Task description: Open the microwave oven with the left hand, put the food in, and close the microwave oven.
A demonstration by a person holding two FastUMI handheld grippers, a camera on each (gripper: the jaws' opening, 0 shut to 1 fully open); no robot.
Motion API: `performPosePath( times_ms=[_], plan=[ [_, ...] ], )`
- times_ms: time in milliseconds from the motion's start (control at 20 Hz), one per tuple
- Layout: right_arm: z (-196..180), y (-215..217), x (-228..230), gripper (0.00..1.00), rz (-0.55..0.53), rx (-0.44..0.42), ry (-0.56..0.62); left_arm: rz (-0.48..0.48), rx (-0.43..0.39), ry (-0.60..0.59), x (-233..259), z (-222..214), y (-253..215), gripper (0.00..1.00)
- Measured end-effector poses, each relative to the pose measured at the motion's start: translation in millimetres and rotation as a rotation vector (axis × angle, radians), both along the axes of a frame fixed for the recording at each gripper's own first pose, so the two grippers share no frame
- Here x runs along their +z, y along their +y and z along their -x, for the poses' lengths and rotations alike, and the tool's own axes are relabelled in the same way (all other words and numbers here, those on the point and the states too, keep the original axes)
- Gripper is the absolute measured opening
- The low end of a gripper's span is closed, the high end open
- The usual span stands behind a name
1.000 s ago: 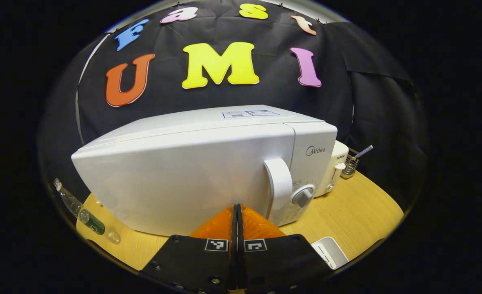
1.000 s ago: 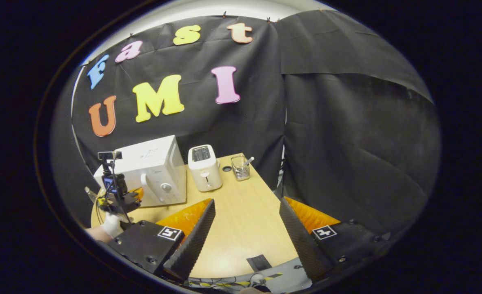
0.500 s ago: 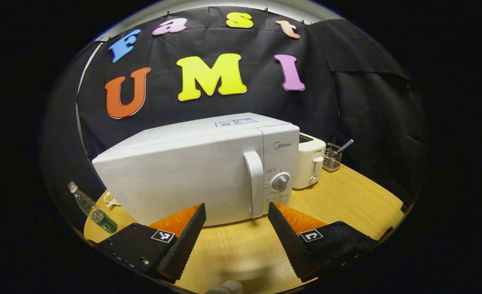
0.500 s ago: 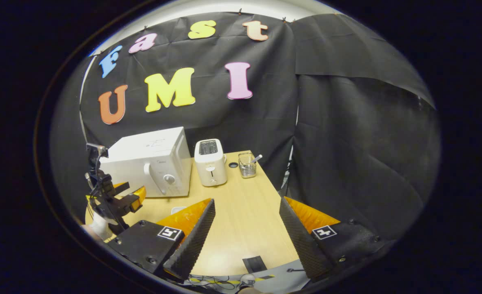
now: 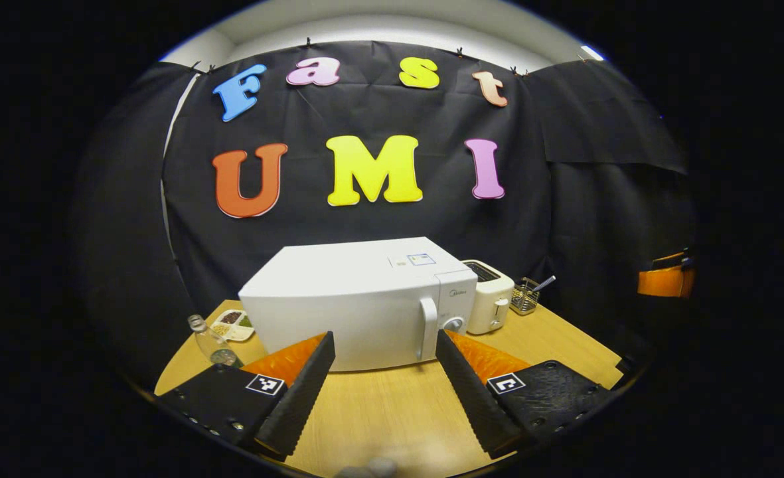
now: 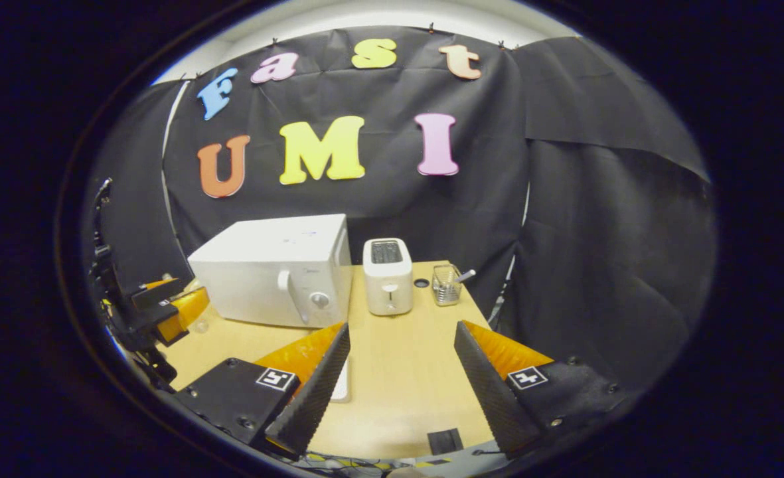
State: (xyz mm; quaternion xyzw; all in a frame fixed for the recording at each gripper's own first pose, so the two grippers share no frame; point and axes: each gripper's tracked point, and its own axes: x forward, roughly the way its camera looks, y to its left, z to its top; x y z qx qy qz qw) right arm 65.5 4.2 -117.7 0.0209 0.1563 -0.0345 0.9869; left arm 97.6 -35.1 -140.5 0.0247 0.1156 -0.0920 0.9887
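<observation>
On the table point(image 5: 392, 411), microwave point(image 5: 358, 305) apparently shut (door flush); both grippers point(image 5: 384, 392) point(image 6: 401, 385) spread, empty.

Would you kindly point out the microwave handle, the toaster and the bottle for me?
microwave handle point(image 5: 427, 328), left gripper view, middle of the upright white bar.
toaster point(image 6: 387, 279), right gripper view, its front face.
bottle point(image 5: 209, 338), left gripper view, its clear body, left of the microwave.

Bare table point(image 5: 378, 405) is lying open before the shut microwave point(image 5: 358, 302), while a toaster point(image 5: 491, 302) is crowding its right side.
</observation>
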Motion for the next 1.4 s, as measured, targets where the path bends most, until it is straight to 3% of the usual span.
performPosePath(
  times_ms=[100,150,300,350,400,450,500,550,600,650,700,750,800,850,900,950,1000,1050,1400],
  plan=[
    [-7.6,25.4,5.1,0.92,-0.003,0.041,-0.016,-0.004,0.034,-0.017,19.6,13.7,28.3,0.95],
    [-11.1,37.3,8.1,1.00,-0.002,0.059,-0.024,-0.006,0.050,-0.025,28.6,19.9,42.9,0.95],
    [-17.1,68.9,23.3,1.00,-0.008,0.099,-0.060,-0.021,0.101,-0.052,54.2,36.6,86.0,0.95],
    [-18.3,78.7,30.0,0.91,-0.015,0.110,-0.078,-0.023,0.113,-0.069,61.7,39.7,98.8,0.95],
    [-17.4,87.7,37.6,0.91,-0.020,0.117,-0.093,-0.019,0.127,-0.084,69.8,44.0,109.5,1.00],
    [-17.2,94.7,44.2,1.00,-0.020,0.120,-0.110,-0.016,0.141,-0.092,75.4,46.6,120.6,0.95],
    [-15.5,100.1,52.9,0.91,-0.018,0.119,-0.131,-0.014,0.150,-0.096,80.4,48.9,127.5,0.95],
    [-13.6,104.4,60.5,0.91,-0.014,0.117,-0.150,-0.011,0.160,-0.105,85.9,52.2,134.0,0.95],
    [-10.7,107.7,68.1,1.00,-0.010,0.114,-0.170,-0.007,0.165,-0.116,92.5,53.9,139.4,0.95],
    [-7.7,109.4,73.9,1.00,-0.004,0.108,-0.185,-0.004,0.167,-0.128,97.4,55.6,144.7,0.95],
    [-5.0,110.9,78.2,1.00,0.003,0.105,-0.195,-0.003,0.166,-0.143,103.5,55.4,149.2,0.95],
    [-2.4,112.8,82.8,0.91,0.007,0.101,-0.205,-0.002,0.166,-0.160,109.5,54.6,152.2,0.95],
    [1.7,114.3,87.0,1.00,0.009,0.099,-0.217,0.000,0.167,-0.171,114.0,53.7,155.3,0.95],
    [3.7,115.2,90.1,0.91,0.012,0.096,-0.224,0.005,0.167,-0.179,116.6,53.7,156.5,0.95],
    [6.1,115.0,93.5,1.00,0.016,0.092,-0.232,0.015,0.168,-0.186,120.3,52.9,157.3,0.95],
    [8.7,115.7,97.4,1.00,0.019,0.090,-0.239,0.024,0.164,-0.190,122.0,52.1,156.0,0.95],
    [11.0,115.7,101.7,0.91,0.023,0.086,-0.246,0.032,0.159,-0.190,123.0,51.9,154.5,0.95],
    [13.3,115.8,106.4,1.00,0.026,0.085,-0.256,0.036,0.150,-0.192,124.4,51.8,152.5,0.95],
    [20.9,106.1,128.6,1.00,0.034,0.067,-0.298,0.023,0.128,-0.200,131.6,52.0,143.2,0.95]
  ],
)
